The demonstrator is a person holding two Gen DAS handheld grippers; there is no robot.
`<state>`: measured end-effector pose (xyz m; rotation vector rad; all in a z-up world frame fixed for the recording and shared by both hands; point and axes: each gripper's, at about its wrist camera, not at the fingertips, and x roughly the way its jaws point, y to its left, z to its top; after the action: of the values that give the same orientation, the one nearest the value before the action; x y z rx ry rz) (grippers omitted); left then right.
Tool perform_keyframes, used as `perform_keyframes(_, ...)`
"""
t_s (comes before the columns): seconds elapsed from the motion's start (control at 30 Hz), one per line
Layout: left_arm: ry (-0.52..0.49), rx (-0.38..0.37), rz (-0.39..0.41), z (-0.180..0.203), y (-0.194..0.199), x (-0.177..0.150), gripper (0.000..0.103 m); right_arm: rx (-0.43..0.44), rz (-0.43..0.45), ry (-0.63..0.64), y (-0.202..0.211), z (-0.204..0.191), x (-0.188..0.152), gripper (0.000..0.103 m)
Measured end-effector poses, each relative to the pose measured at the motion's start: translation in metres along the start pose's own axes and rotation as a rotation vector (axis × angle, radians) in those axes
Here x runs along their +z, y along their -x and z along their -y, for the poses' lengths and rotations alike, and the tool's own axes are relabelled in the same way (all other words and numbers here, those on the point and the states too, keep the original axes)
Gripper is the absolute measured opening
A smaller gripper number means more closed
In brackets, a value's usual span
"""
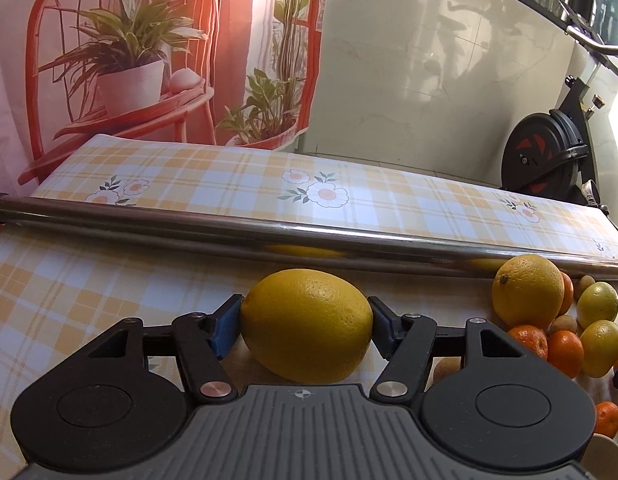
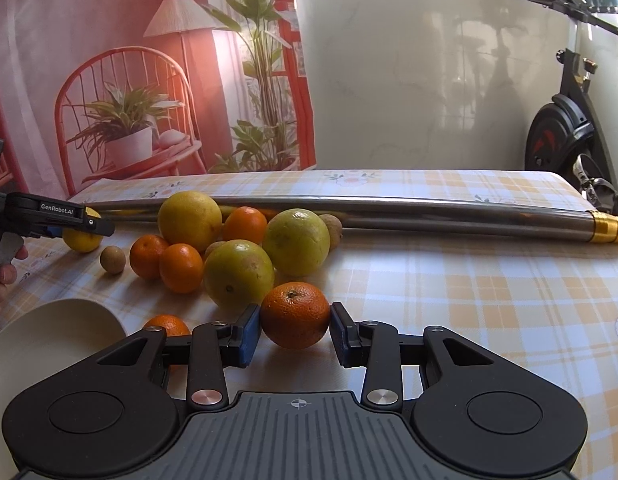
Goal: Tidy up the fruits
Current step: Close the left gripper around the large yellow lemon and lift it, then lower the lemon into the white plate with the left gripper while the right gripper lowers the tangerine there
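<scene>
Left jaws (image 1: 307, 324) half open, pads touching both ends of the lemon (image 1: 307, 326) lying on the table (image 1: 69, 280) left of the fruit pile (image 1: 565, 320); right jaws (image 2: 296, 330) narrow, pressed on an orange (image 2: 296, 314) near the bowl (image 2: 49, 332). Probably firm, fairly light, waxy and prone to rolling; best gripped across the middle.

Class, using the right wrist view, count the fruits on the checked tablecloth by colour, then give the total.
Yellow fruits: 2
Yellow-green fruits: 2
Orange fruits: 5
Small brown fruits: 3
Total: 12
</scene>
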<state>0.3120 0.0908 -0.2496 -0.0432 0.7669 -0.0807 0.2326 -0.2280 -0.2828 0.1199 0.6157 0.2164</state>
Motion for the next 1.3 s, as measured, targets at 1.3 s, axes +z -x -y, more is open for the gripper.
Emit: perform_keyframes(1.3,-0.159,-0.209,0.033,0.063,0.149,-0.107,0.067,0.086,0.081,0.067,0.073,-0.075,-0.032,0.034)
